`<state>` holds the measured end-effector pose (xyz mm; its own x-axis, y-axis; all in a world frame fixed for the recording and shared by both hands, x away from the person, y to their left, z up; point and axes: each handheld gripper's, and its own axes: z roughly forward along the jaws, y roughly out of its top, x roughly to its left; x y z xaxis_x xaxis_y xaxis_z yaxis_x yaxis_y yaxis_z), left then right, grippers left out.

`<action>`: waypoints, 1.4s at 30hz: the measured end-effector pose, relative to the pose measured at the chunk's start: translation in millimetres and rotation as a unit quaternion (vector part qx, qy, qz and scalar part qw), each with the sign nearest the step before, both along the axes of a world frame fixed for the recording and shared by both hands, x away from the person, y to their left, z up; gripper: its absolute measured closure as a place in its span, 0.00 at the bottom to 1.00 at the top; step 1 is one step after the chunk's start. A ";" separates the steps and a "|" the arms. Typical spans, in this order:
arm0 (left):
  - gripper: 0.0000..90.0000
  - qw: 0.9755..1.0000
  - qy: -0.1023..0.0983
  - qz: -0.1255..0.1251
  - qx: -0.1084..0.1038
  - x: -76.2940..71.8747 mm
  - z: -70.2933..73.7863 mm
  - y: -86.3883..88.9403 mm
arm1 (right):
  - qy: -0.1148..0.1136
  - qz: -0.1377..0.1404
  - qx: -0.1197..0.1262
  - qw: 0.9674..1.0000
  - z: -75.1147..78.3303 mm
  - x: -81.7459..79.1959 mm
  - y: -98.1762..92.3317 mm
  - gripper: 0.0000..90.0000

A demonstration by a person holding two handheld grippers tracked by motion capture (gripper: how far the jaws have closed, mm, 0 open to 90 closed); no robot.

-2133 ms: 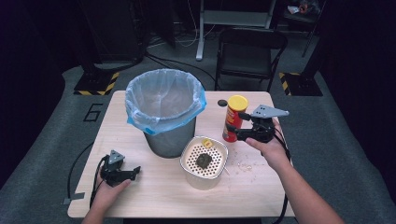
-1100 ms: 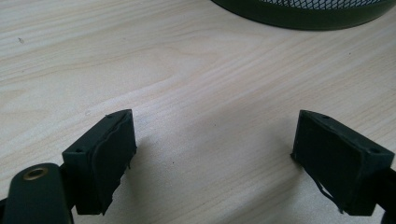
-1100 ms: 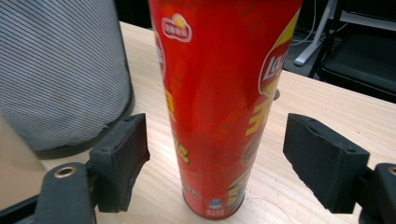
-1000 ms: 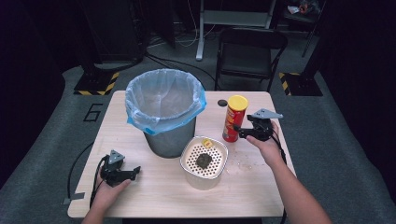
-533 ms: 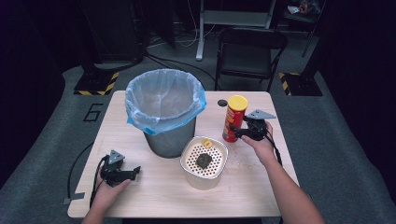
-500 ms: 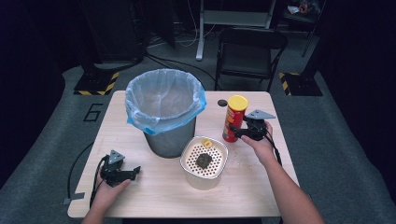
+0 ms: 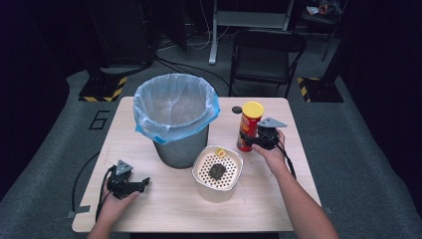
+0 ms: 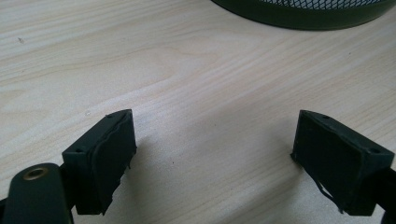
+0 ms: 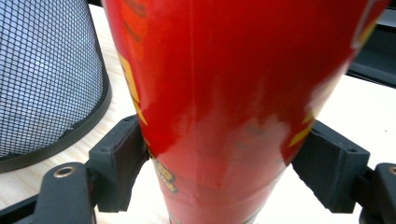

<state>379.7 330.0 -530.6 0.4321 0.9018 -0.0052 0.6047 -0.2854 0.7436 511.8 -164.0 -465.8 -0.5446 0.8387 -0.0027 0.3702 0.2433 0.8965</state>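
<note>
A red can with a yellow lid (image 7: 250, 124) stands upright on the wooden table (image 7: 164, 204), right of centre. My right gripper (image 7: 247, 141) reaches it from the right, low down. In the right gripper view the red can (image 9: 219, 93) stands between the jaws of my right gripper (image 9: 219, 163). The pads (image 9: 119, 163) lie close along both of its sides, and I see no squeeze. My left gripper (image 7: 143, 183) rests at the front left of the table. In its own view my left gripper (image 8: 215, 158) is open over bare wood.
A mesh waste bin with a blue liner (image 7: 174, 107) stands at the table's middle back. In front of it sits a white perforated bowl (image 7: 200, 167) with a dark lump and a yellow scrap inside. A small black disc (image 7: 236, 109) lies behind the can. A chair (image 7: 266, 50) stands beyond the table.
My right gripper has come down and to the left, from beside the can to around its lower part. The can has stayed in place, and so has my left gripper.
</note>
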 end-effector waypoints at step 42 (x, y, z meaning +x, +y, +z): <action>0.14 1.000 0.000 0.000 0.000 0.0 0.0 0.0 | -0.014 0.021 -0.010 1.000 19.4 -4.4 7.4 0.26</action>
<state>379.7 330.0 -530.6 0.4326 0.9016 -0.0059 0.6047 -0.2853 0.7436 507.5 -156.5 -446.3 -0.5787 0.8148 -0.0351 0.3336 0.2758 0.9015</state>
